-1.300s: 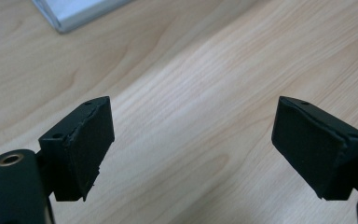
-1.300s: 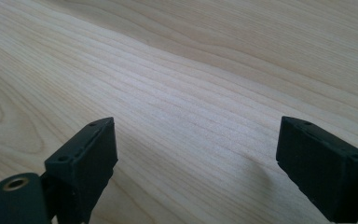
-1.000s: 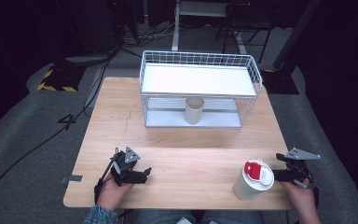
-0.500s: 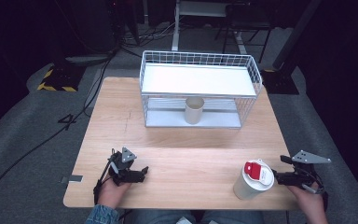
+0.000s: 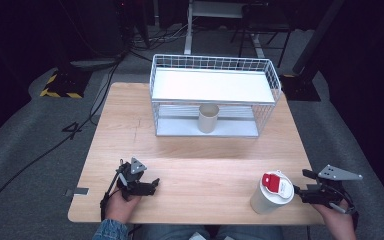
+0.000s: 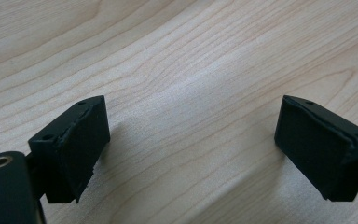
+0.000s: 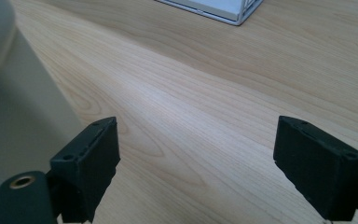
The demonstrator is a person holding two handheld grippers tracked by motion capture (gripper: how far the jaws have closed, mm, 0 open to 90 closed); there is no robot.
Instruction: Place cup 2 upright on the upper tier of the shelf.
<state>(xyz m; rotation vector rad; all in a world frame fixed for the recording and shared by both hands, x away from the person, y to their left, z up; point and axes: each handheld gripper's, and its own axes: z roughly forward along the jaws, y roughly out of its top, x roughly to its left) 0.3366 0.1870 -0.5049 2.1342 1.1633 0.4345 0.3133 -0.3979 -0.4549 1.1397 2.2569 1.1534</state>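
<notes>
My right gripper (image 5: 304,189) sits just beside the upright white cup (image 5: 271,193) near the surface's front edge — jaws apart, empty. Left gripper (image 5: 152,186) is well apart, jaws just opened, empty.

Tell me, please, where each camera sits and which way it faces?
High view: above the person's side, facing forward and down on the table, wire shelf and lidded cup; both hands with left tool and right tool.
Left gripper view: on the left tool, facing bare wood between open jaws.
Right gripper view: on the right tool, jaws apart; shares cup and shelf corner with the high view.
</notes>
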